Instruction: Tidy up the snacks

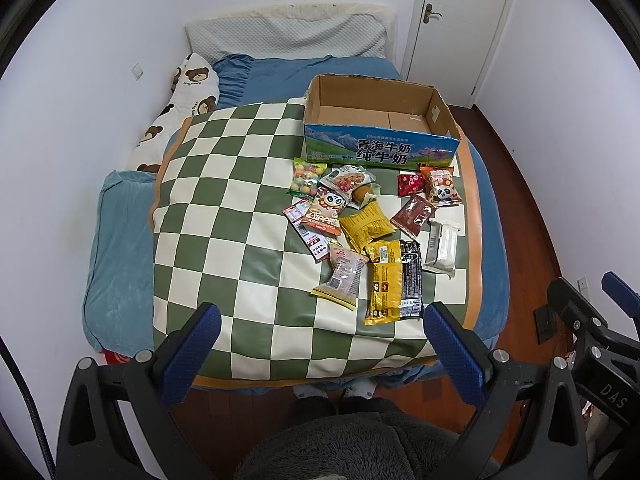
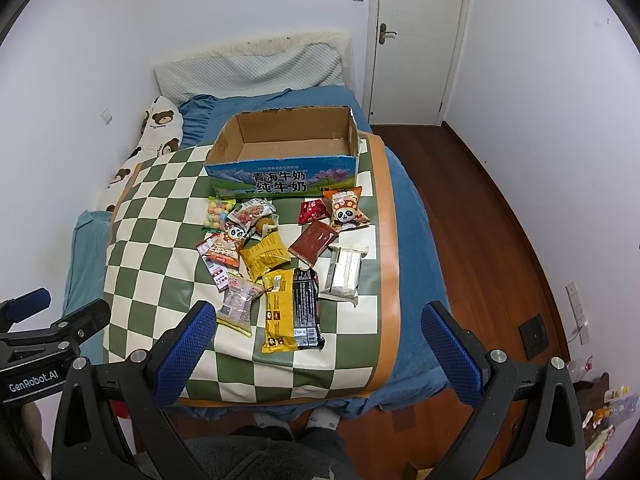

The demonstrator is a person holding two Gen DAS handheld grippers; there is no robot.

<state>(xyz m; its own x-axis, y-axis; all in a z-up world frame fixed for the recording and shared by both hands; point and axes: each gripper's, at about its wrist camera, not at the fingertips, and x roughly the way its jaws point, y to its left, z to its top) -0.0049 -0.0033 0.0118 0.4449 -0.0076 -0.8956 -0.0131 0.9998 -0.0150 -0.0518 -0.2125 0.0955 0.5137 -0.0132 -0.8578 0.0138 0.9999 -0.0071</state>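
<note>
Snack packets (image 1: pixel 372 236) lie scattered on the checkered mat (image 1: pixel 224 208) before the empty cardboard box (image 1: pixel 380 148); left gripper (image 1: pixel 320 332) and right gripper (image 2: pixel 318 330) hover, fingers apart.

1. Even, cool indoor light fills both wrist views; the white walls (image 1: pixel 80 120) read bright with a faint bluish cast, and no lamp or window shows.
2. Shadows are soft and short: a thin dark edge sits under the snack packets (image 1: pixel 372 232) and inside the cardboard box (image 2: pixel 288 148).
3. Mild glare streaks the glossy checkered mat (image 1: pixel 240 208) and the wooden floor (image 2: pixel 500 240).
4. Fisheye distortion bows the door (image 2: pixel 420 40) and wall lines, with black vignetting in every corner.
5. Focus holds sharp at centre, box lettering legible; the tongs (image 1: pixel 320 344) in the near foreground look slightly soft.
</note>
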